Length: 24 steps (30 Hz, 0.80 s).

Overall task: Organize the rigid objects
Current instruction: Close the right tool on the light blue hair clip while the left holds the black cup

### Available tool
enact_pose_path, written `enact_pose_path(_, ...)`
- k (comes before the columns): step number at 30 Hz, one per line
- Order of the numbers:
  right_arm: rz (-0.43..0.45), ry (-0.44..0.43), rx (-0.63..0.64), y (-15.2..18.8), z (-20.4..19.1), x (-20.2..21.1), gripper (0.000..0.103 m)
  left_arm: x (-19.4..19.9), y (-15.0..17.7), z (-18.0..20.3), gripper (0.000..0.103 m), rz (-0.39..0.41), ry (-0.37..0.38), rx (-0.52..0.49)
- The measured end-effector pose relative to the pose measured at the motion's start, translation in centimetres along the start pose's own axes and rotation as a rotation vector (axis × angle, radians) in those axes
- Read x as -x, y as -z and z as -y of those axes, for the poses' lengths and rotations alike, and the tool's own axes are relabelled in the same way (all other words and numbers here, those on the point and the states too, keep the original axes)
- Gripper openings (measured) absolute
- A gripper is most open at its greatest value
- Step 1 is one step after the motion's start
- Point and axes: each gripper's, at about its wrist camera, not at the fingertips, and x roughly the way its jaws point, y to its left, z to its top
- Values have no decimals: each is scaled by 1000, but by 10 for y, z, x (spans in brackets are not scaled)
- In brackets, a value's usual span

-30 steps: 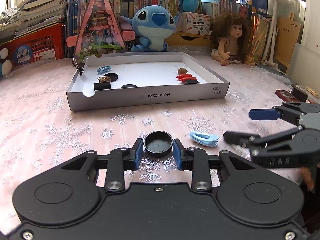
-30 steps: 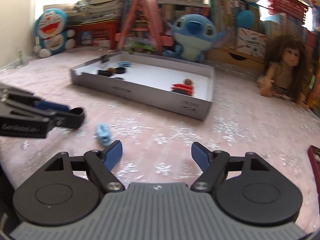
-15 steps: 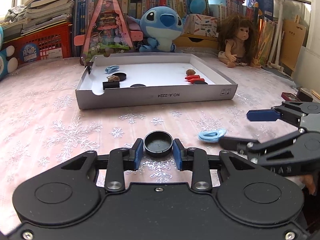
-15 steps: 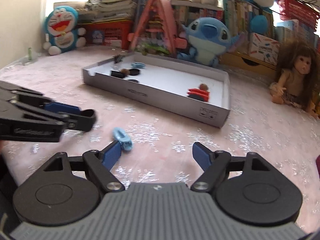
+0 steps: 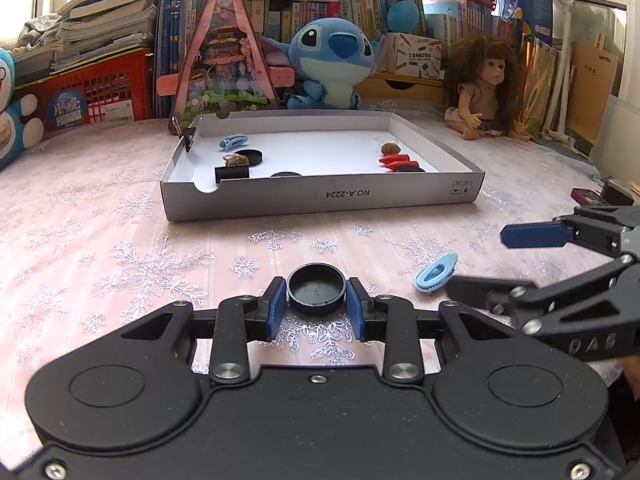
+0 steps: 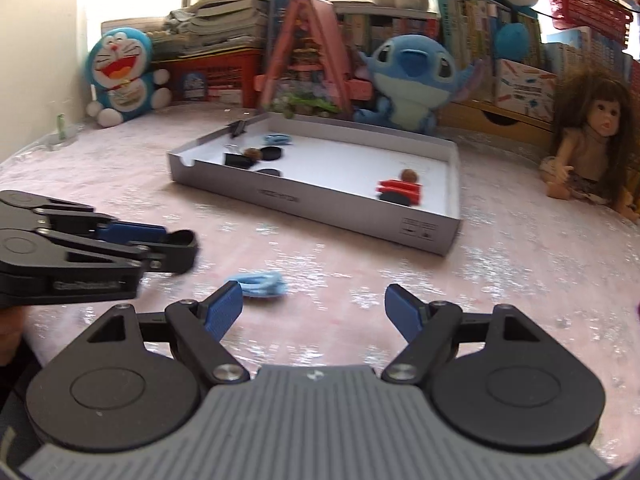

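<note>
Black round cap (image 5: 316, 289), hollow side up, sits pinched between the left gripper's (image 5: 316, 310) blue pads, level, above the snowflake cloth. Just to its right a light-blue hair clip (image 5: 435, 273) lies on the cloth, tilted. Farther back, the shallow white box (image 5: 320, 196) holds another blue clip (image 5: 233, 142), black discs and red pieces (image 5: 394, 160).
</note>
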Motion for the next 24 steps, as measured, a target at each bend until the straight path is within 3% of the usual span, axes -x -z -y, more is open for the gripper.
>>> enact_pose_path(9, 13, 46, 2, 2, -27, -13, 87, 3, -1, -11, 30, 6, -25, 30)
enact_pose_path(15, 39, 108, -2, 3, -31, -15, 77, 3, 0, -13, 30, 11, -33, 33)
enact_pose_path(21, 48, 118, -19, 5, -33, -15, 71, 3, 1, -12, 31, 11, -33, 34)
enact_pose_path(24, 54, 121, -24, 6, -34, -14, 59, 3, 1, -12, 31, 12, -32, 34)
